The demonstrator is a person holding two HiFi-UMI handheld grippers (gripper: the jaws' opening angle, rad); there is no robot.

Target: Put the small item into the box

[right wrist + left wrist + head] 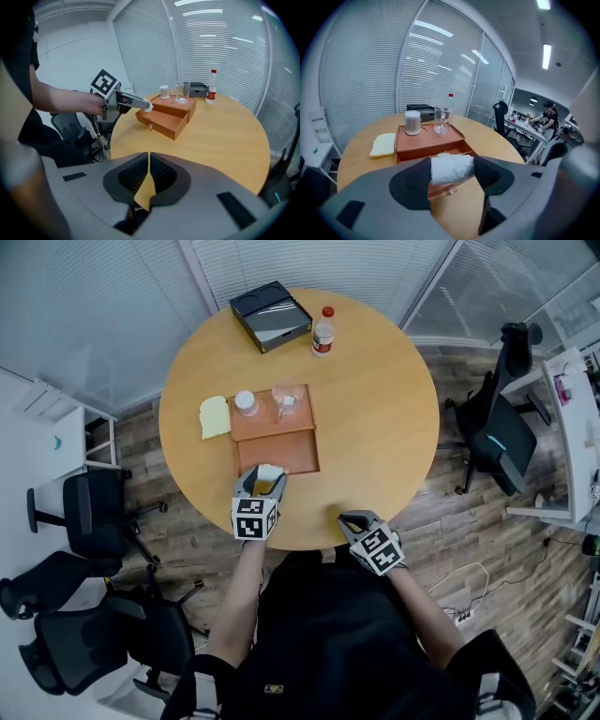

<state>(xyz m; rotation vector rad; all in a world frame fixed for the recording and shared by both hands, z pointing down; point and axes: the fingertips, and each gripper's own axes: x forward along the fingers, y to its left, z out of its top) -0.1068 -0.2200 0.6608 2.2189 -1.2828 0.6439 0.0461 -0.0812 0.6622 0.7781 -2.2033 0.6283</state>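
Note:
A small white cloth roll (451,168) sits between the pads of my left gripper (452,174), which is shut on it. In the head view the left gripper (266,480) holds the white roll (271,471) over the front edge of the open drawer (281,451) of an orange-brown box (272,420). The right gripper view shows the same roll (148,108) just above the drawer's near corner. My right gripper (352,520) rests by the table's front edge, shut (146,174) with nothing between its pads.
On the box top stand a cotton-swab jar (246,403) and a clear glass (286,399). A yellow sponge (215,416) lies to the box's left. A black case (270,315) and a red-capped bottle (323,332) stand at the far edge. Office chairs (84,521) surround the round table (384,427).

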